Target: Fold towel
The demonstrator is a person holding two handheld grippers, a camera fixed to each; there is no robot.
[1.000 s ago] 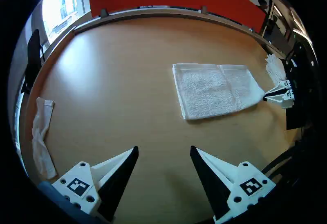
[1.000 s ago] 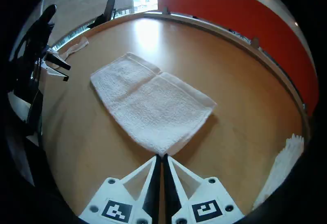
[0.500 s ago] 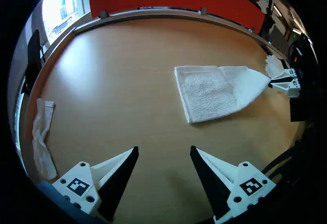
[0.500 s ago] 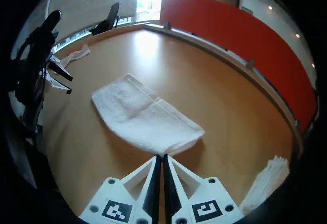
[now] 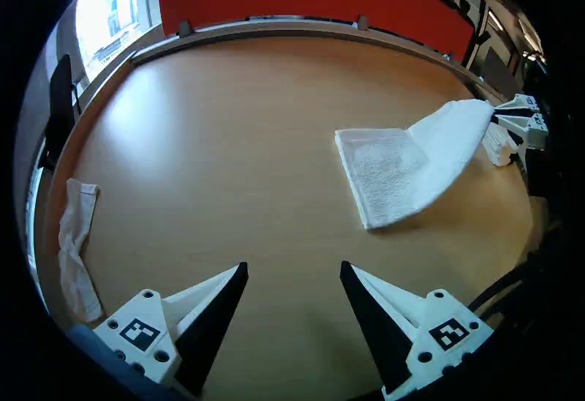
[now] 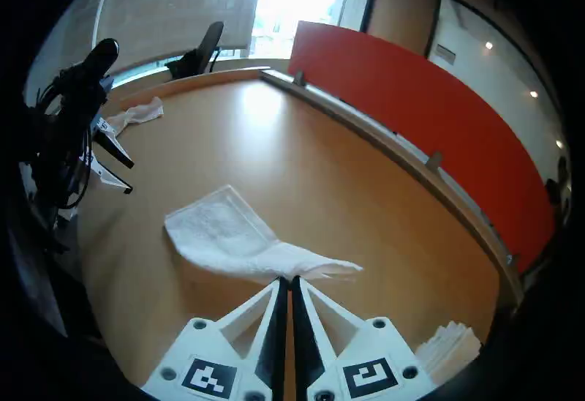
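My right claw (image 6: 290, 282) is clenched, both fingers pressed on one corner of the white terry-cloth towel (image 6: 219, 229), which I hold raised off the pale wooden table (image 6: 351, 174). From that pinch the cloth sags away in a soft slope, and its far half lies flat on the tabletop just ahead of me. My left claw (image 5: 293, 265) is spread wide with nothing between its fingers, hovering over bare wood well apart from the towel.

The towel looks light and thoroughly limp. It droops under its own weight, so I'd judge a single-corner hold lets the free edge trail and skew. The nap should give my fingers good friction, so slipping seems unlikely. The better hold, to my mind, is a corner in each claw along one edge, so the fold comes over square.

Farther out, a stack of folded white cloths (image 6: 446, 344) sits near the table's edge, a crumpled white cloth (image 6: 135, 114) lies beyond my left claw, and a red partition panel (image 6: 439, 130) runs along the far side.
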